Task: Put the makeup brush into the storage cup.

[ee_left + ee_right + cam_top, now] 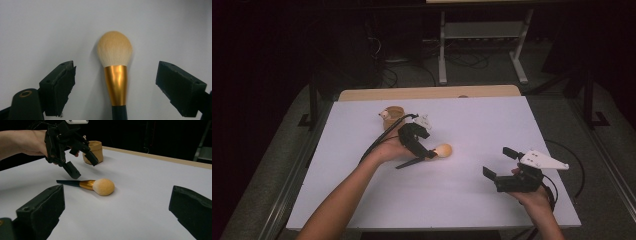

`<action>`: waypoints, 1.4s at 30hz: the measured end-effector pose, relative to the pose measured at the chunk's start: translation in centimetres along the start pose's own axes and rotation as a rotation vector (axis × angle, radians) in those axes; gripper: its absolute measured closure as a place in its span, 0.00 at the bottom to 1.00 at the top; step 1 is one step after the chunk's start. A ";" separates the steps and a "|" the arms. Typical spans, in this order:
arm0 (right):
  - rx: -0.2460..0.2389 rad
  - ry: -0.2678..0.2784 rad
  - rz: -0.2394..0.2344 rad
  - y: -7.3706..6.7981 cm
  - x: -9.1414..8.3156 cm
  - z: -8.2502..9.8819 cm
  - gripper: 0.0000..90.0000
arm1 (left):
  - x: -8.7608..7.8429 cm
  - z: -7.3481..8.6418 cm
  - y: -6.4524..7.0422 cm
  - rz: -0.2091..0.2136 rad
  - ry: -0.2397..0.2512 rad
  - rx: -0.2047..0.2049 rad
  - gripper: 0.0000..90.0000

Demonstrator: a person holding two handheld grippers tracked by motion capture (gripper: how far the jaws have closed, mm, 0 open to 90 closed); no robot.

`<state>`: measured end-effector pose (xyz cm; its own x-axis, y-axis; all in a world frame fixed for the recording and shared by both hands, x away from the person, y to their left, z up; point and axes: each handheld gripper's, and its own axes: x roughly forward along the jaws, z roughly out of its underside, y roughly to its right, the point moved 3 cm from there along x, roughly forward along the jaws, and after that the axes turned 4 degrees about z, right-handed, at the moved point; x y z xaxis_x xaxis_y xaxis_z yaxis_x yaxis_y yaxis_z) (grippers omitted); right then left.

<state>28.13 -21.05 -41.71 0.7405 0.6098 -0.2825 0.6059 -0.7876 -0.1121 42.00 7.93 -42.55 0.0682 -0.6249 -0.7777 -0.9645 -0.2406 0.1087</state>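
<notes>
Step in hand: approach to a pick-up of the makeup brush (pixel 432 153), which lies flat on the white table (pixel 472 200) a little left of centre, fluffy head toward the right, dark handle toward the left. The left claw (pixel 418 146) hangs over the handle end with its jaws spread wide and nothing between them; in the left gripper view the brush (pixel 115 75) sits centred between the two pads, gold collar and handle running down toward the camera, neither pad touching it. In the right gripper view the left claw (pixel 80 166) appears above the handle, apart from it. The right claw (pixel 497 165) waits at the near right, jaws wide apart, holding nothing, well apart from the brush. A small tan cup (pixel 393 116) stands at the far left, behind the left hand. Judgement: grasp not yet made. Next move calls for lowering the left claw straight down until the pads bracket the handle or collar, then closing; the handle is slim and round, so it may roll if one pad lands first.
</notes>
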 end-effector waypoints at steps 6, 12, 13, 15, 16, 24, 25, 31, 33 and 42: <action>-0.004 -0.001 0.000 0.0 0.1 0.0 0.00 | 0.9 0.1 -0.2 -0.007 -0.075 -0.025 0.20; -0.004 0.000 0.000 0.0 0.1 0.0 0.00 | 1.5 0.1 -0.3 -0.005 -0.122 -0.022 0.22; -0.004 0.000 -0.001 0.0 0.1 0.0 0.00 | 1.7 0.1 -0.2 -0.006 -0.126 -0.028 0.22; -0.004 -0.002 0.000 0.0 0.1 0.1 0.00 | 1.8 0.1 -0.3 -0.007 -0.139 -0.026 0.24; -0.004 -0.002 -0.001 0.0 0.1 0.1 0.00 | 1.9 0.1 -0.3 -0.007 -0.145 -0.027 0.25; 0.002 -0.004 -0.001 0.0 0.1 0.1 0.00 | 2.4 0.2 -0.3 0.001 -0.175 -0.037 0.34; 0.002 -0.004 -0.001 0.0 0.1 0.1 0.00 | 2.4 0.2 -0.3 0.001 -0.175 -0.037 0.35; 0.000 -0.003 -0.001 0.0 0.1 0.1 0.00 | 2.9 0.1 -0.2 0.005 -0.207 -0.026 0.44; 0.003 -0.002 0.000 0.0 0.0 0.1 0.00 | 3.1 0.0 -0.2 0.000 -0.220 -0.013 0.46; 0.003 0.002 0.001 0.1 0.0 0.1 0.00 | 3.3 -0.2 -0.1 -0.014 -0.260 -0.005 0.55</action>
<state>28.15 -21.08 -41.77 0.7417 0.6089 -0.2811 0.6041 -0.7887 -0.1145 42.40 5.74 -44.95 0.0133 -0.4099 -0.9120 -0.9626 -0.2520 0.0992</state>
